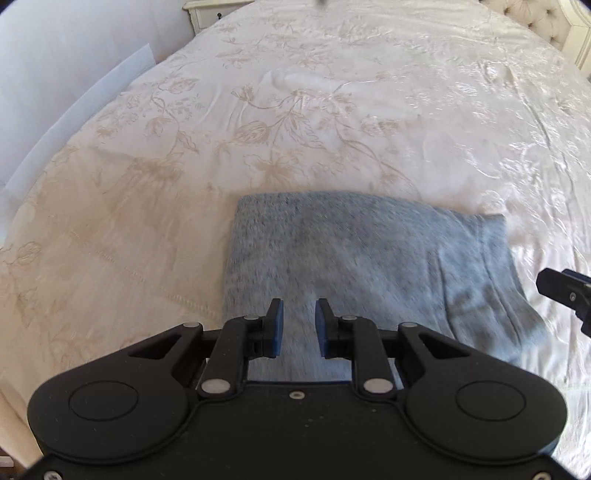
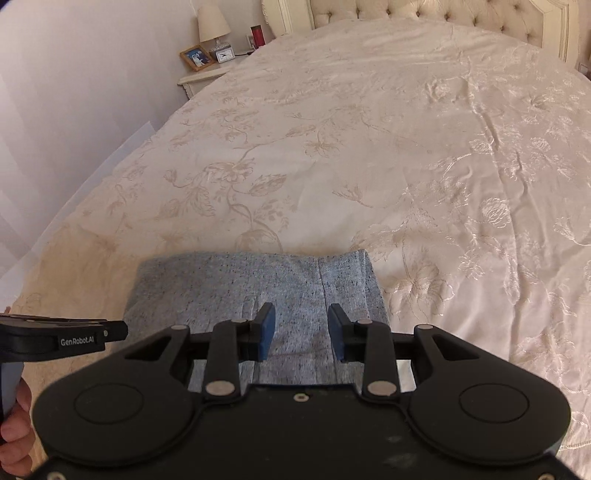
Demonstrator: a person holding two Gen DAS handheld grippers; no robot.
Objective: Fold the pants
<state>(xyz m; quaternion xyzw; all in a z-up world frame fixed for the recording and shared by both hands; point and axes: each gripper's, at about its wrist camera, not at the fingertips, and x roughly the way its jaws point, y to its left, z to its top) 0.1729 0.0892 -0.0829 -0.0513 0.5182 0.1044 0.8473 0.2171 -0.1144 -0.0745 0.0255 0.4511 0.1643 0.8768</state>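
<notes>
Grey-blue knit pants [image 1: 362,266] lie folded into a compact rectangle on the cream floral bedspread [image 1: 295,129], near its front edge. They also show in the right wrist view [image 2: 251,291]. My left gripper [image 1: 298,317] is open and empty, hovering over the near left part of the pants. My right gripper [image 2: 302,326] is open and empty above the near right part of the pants. The right gripper's body shows at the right edge of the left wrist view [image 1: 565,295]. The left gripper's body shows at the left of the right wrist view [image 2: 62,339].
The bedspread [image 2: 369,147] stretches far beyond the pants. A tufted headboard [image 2: 424,14] stands at the far end. A nightstand [image 2: 207,74] at the far left carries a lamp, a photo frame and a clock. A wall runs along the bed's left side.
</notes>
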